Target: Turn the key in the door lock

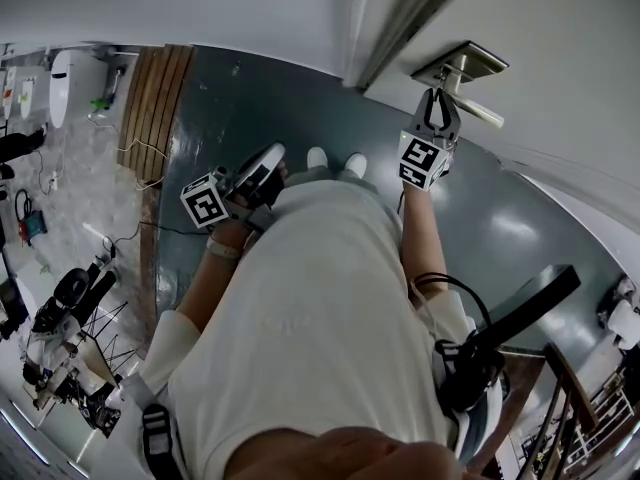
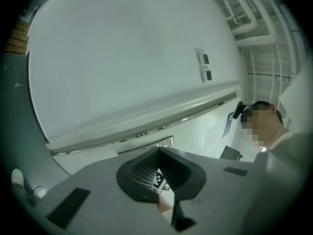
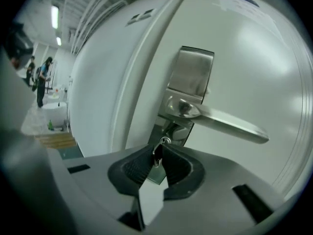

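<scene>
- Your right tool (image 3: 157,150) is clamped on the key (image 3: 156,158), low centre of the right gripper view. The key sits in the lock (image 3: 171,129) just under the lever handle (image 3: 230,124).
- Your right arm reaches up to the door (image 1: 560,28), upper right of the head view.
- Your left tool (image 2: 157,151) is held level by your waist, jaws together, empty.

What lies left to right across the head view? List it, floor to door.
Wooden floor strip → left gripper → white shoes → right gripper, closed on the key.
</scene>
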